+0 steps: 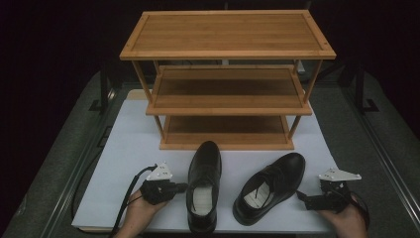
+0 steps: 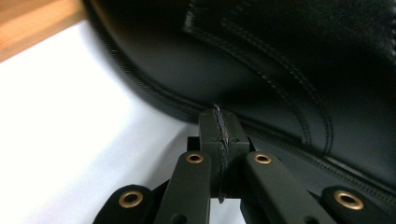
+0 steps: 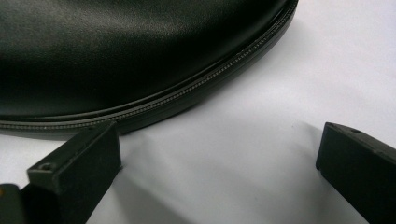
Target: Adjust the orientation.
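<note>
With 2 black shoes [image 1: 237, 186] set before the rack [image 1: 227, 79] for shelving, the left tool [image 1: 179, 188] is closed empty against 1 while the right tool [image 1: 303, 197] gapes beside the other.

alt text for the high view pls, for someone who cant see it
Two black dress shoes, the left shoe and the right shoe, lie on a white board before an empty wooden rack. The left gripper and the right gripper flank them.

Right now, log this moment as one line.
left gripper: shut, at left shoe | right gripper: open, beside right shoe | rack: bare
</note>
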Available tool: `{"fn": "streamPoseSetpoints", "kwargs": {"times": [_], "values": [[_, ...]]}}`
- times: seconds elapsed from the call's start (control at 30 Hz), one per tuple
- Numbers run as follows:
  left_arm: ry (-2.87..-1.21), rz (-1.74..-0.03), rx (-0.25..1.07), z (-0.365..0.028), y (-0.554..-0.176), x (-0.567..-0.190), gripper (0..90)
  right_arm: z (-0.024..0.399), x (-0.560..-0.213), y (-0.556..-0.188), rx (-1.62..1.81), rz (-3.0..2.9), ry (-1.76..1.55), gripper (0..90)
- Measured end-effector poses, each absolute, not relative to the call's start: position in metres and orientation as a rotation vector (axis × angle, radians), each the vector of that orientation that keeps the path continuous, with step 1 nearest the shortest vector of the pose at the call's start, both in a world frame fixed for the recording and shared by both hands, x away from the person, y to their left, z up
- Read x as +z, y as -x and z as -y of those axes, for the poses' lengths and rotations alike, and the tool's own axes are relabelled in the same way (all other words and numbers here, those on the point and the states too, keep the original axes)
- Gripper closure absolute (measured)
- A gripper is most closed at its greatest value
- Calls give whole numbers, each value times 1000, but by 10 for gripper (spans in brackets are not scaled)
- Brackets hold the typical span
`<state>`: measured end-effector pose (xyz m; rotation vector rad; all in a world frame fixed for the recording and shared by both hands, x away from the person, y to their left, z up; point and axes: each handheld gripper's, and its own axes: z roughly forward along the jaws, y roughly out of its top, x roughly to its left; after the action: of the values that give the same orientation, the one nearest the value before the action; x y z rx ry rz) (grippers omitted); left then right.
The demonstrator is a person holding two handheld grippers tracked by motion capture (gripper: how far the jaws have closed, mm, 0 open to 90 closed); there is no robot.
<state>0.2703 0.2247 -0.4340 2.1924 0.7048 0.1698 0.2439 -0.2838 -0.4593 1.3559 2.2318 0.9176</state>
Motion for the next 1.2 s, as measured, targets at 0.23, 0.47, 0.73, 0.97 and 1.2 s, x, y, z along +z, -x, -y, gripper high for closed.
{"fn": "streamPoseSetpoints", "kwargs": {"times": [0.23,0.47,0.73,0.97,1.2], "values": [[-2189,-790,277,-266,-271,-424,707,284,-459,-244,919,-2231,-1356,0],[-2194,-899,352,-314,-270,-426,441,284,-459,-244,919,-2231,-1353,0],[-2213,-1012,389,-351,-266,-439,195,284,-459,-244,918,-2231,-1357,0],[-2212,-1067,418,-359,-270,-447,0,284,-459,-243,919,-2230,-1356,0],[-2190,-1045,441,-360,-267,-450,0,284,-459,-243,916,-2230,-1357,0]]}}
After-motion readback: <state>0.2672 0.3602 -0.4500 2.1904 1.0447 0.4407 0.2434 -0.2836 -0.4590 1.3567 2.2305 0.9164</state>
